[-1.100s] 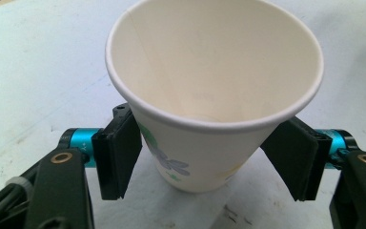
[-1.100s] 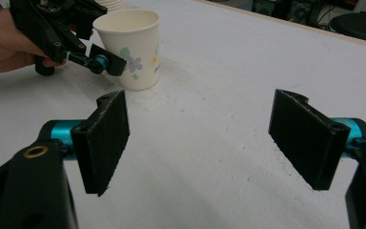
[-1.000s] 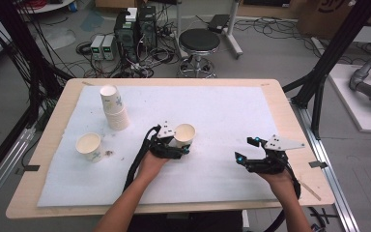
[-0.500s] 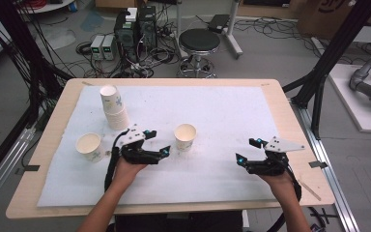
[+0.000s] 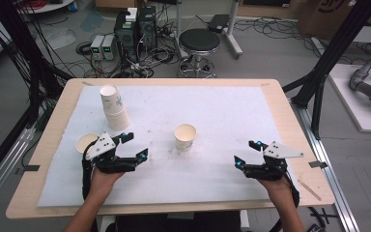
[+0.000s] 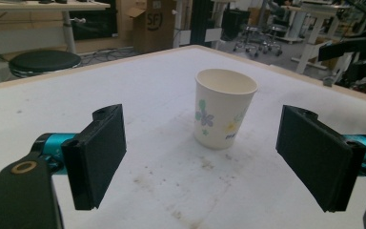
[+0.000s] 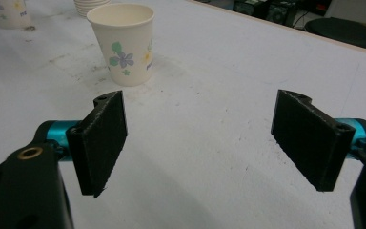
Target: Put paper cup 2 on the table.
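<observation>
in the high view the single cup at the left (image 5: 85, 142) is partly hidden behind the grey plate of the left hand-held gripper (image 5: 134, 146), so just its rim and a bit of its inside can be seen. the person's forearms are cut off at the bottom edge. in the right gripper view a stack of cups (image 7: 91, 5) and another cup (image 7: 7, 12) are cut by the top edge, and the print on them is hard to read.

the paper cup (image 5: 185, 137) stands upright, mouth up, near the middle of the white mat (image 5: 222, 111) that covers the bench (image 5: 290, 113). it is cream-white, tapering down to a narrower base, with a rolled rim and a small flower print in green, purple and yellow on its side, plain to see in the left gripper view (image 6: 225, 107) and the right gripper view (image 7: 124, 43). its inside looks empty. dark smudges mark the mat around its foot.

the left hand-held gripper sits left of the cup, apart from it, jaws spread wide with nothing between them; the cup stands beyond the gap. the right hand-held gripper (image 5: 249, 153) hovers near the right front of the mat, well apart from the cup; its jaws stand wide, have just been opening further, and hold nothing.

the tall stack (image 5: 113, 105) stands behind the left hand-held gripper.
</observation>
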The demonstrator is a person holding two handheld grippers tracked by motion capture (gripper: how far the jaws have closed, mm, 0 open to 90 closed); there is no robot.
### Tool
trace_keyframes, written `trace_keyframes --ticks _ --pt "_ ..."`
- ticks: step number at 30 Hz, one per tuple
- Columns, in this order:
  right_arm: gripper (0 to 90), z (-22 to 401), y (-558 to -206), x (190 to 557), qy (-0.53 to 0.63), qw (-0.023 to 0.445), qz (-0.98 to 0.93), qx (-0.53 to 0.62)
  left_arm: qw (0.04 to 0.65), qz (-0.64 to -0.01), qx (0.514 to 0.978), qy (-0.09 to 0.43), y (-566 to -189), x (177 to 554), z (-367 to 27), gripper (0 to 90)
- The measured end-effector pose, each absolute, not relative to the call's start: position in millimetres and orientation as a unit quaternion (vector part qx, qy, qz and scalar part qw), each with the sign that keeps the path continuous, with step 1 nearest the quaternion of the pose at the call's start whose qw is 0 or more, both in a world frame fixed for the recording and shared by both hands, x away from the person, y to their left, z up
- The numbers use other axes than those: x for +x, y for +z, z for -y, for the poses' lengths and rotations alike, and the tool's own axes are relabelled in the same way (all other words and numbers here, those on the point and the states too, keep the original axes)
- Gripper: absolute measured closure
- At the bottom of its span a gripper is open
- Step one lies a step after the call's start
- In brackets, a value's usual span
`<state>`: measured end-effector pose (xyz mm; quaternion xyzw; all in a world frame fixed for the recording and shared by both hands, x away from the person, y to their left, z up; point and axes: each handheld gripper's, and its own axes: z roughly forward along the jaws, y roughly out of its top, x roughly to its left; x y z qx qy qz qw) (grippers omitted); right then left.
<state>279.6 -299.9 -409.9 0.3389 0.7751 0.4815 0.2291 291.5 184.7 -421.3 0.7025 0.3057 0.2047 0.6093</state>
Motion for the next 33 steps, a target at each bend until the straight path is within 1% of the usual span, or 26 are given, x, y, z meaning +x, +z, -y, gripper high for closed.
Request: trace_keyframes --ticks 7,13,33 --pt "19.6 304 -408 274 0.483 0.234 -0.770 0.345 0.619 -0.310 0.690 0.212 -421 283 -192 17.8" --pt "19.6 301 -405 272 0.483 0.239 -0.771 0.340 0.620 -0.307 0.689 0.214 -421 278 -191 18.1" --pt "19.6 301 -405 270 0.483 0.233 -0.773 0.339 0.617 -0.305 0.692 0.220 -423 280 -187 18.6"
